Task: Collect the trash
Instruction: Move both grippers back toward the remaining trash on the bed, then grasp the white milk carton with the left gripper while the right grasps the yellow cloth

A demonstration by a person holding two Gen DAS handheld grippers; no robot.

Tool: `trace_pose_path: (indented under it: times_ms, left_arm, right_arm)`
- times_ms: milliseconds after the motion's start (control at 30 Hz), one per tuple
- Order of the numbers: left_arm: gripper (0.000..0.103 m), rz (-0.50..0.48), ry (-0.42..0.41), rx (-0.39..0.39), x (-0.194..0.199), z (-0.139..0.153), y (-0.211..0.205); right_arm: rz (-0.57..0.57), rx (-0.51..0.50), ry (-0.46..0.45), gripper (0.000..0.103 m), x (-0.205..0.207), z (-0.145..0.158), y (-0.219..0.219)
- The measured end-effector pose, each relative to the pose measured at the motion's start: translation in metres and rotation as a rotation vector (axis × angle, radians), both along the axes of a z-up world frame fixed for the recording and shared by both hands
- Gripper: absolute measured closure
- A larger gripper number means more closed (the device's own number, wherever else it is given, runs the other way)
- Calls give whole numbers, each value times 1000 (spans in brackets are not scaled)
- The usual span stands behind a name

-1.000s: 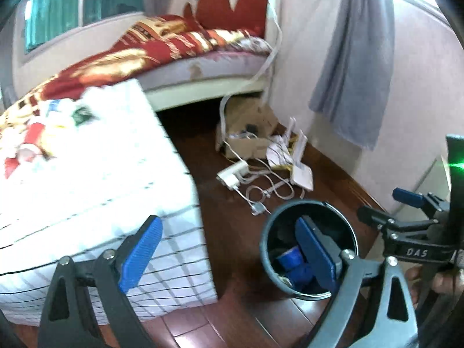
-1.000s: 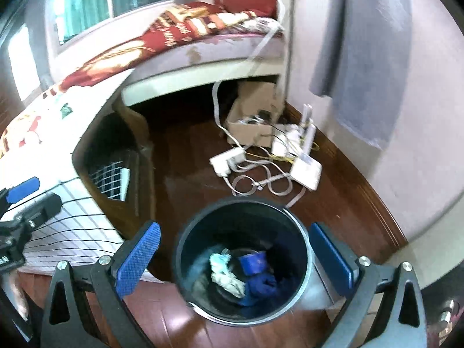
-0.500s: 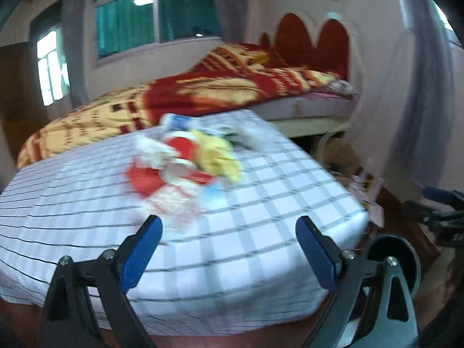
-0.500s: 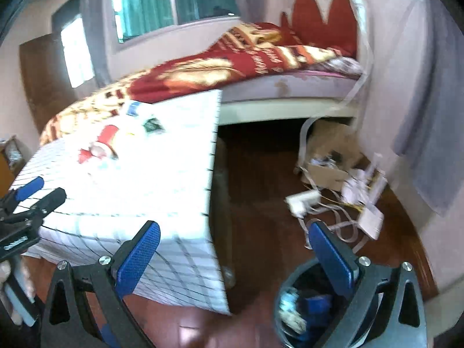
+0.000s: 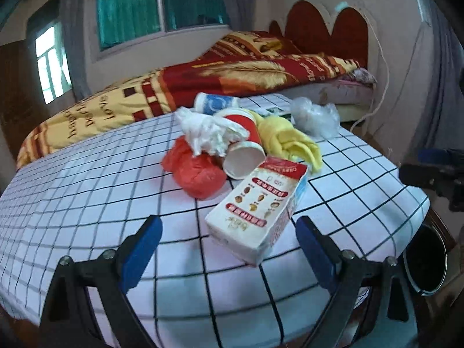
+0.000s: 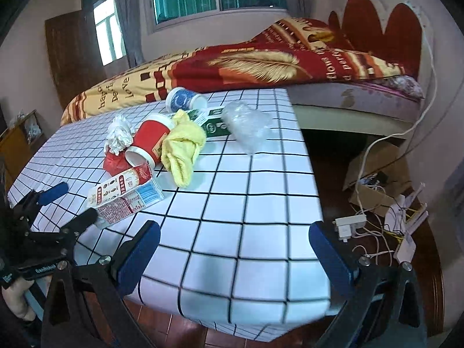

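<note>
Blue-padded left claw (image 5: pixel 226 249) is spread wide, empty, low over the near edge of the bench (image 5: pixel 87 191). Your carton (image 5: pixel 256 204) lies flat just ahead, slightly right of centre between the pads, long axis running away and to the right. Right claw (image 6: pixel 233 253) is also spread and empty, with the carton well off to its left. Left is nearer, so take it across the short side. Bin (image 5: pixel 424 261) sits on the floor off the bench's right corner.
</note>
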State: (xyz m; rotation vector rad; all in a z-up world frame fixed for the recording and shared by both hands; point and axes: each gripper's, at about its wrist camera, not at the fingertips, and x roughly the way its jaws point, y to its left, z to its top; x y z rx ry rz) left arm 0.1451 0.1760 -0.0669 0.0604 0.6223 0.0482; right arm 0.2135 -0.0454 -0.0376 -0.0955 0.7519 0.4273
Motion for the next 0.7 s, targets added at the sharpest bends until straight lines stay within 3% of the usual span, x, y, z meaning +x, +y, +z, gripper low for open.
trace_pose_path:
  times_ms: [233, 300, 333, 367, 467, 700]
  left_arm:
    - [12, -107, 7, -65, 20, -4, -7]
    - [28, -113, 11, -82, 19, -6, -8]
    - [41, -115, 12, -87, 18, -7, -8]
    - [46, -109, 14, -87, 14, -8, -8]
    - [47, -93, 4, -101, 1, -8, -4]
    - [48, 60, -33, -125, -39, -3, 27]
  right_arm:
    - [13, -20, 31, 0, 17, -15, 15]
    - [14, -20, 33, 0, 19, -16, 15]
    - [17, -22, 34, 0, 20, -17, 16]
    - [20, -23, 34, 0, 20, -17, 17]
    - [32, -19, 33, 0, 23, -16, 21]
    - [84, -9, 32, 0, 33, -15, 49]
